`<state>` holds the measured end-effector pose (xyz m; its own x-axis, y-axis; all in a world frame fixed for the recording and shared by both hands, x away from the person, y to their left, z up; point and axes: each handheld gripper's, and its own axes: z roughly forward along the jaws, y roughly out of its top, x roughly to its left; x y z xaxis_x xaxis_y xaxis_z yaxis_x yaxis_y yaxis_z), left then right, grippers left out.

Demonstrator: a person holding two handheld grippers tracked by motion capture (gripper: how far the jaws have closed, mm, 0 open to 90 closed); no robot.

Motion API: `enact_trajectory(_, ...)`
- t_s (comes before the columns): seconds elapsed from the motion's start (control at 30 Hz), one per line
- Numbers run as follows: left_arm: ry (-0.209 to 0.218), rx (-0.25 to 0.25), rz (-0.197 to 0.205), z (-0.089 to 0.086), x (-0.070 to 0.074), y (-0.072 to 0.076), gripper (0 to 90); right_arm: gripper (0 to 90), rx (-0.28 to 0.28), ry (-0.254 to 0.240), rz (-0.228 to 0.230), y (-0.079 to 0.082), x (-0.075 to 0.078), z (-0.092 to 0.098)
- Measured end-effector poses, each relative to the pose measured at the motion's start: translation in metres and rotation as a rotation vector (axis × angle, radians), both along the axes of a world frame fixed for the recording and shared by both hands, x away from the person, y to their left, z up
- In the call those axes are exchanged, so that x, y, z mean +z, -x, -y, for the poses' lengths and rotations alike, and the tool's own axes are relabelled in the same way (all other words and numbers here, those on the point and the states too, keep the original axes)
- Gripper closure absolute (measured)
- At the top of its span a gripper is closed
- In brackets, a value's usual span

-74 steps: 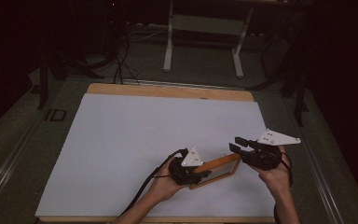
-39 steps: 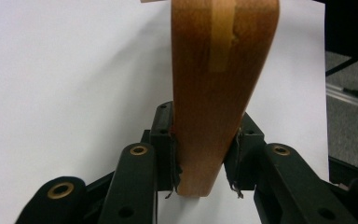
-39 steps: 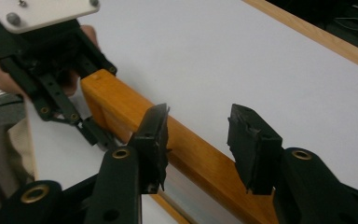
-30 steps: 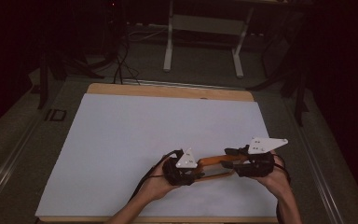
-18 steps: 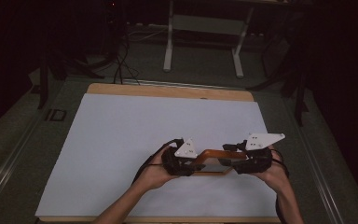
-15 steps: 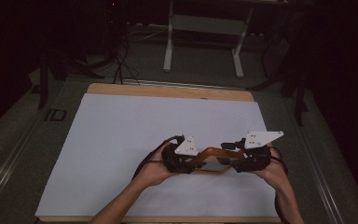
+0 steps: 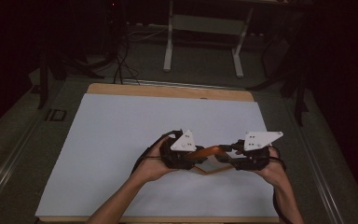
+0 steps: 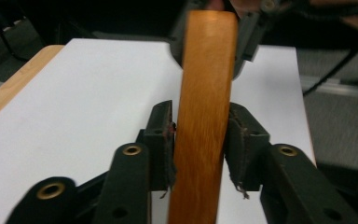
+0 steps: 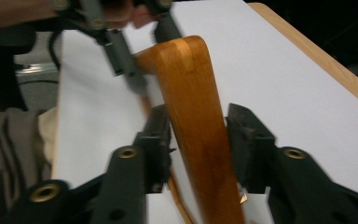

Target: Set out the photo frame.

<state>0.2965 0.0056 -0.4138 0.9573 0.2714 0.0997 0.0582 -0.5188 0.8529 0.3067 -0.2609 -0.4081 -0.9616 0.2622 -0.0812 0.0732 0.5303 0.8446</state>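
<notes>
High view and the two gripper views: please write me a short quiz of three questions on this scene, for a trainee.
1. True or false: the wooden piece lies alone on the white sheet, far from both grippers.
2. What stands between the jaws of the left gripper? A) the wooden piece B) a cable C) nothing
3. In the right gripper view, is the far end of the wooden piece straight or bent?

Key:
1. False: it runs between the jaws of the left gripper and the right gripper.
2. A
3. Bent, with a rounded corner.
</notes>
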Motion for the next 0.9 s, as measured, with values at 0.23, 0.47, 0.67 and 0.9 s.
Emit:
enact_trajectory(0.23,0.146,0.061,-0.112,-0.024,-0.027,-0.014,45.4,67.0,-0.032,0.02,0.016,0.004,0.0,0.01)
enact_trajectory(0.47,0.107,0.079,-0.16,-0.018,-0.054,-0.02,47.4,68.1,-0.063,0.0,0.008,0.004,-0.003,0.018)
enact_trajectory(0.67,0.083,0.065,-0.189,-0.007,-0.062,-0.03,63.1,68.1,-0.074,-0.003,0.008,0.004,-0.004,0.021)
enact_trajectory(0.9,0.076,0.039,-0.202,-0.014,-0.056,-0.03,67.3,67.5,-0.099,-0.029,-0.006,0.0,-0.008,0.025)
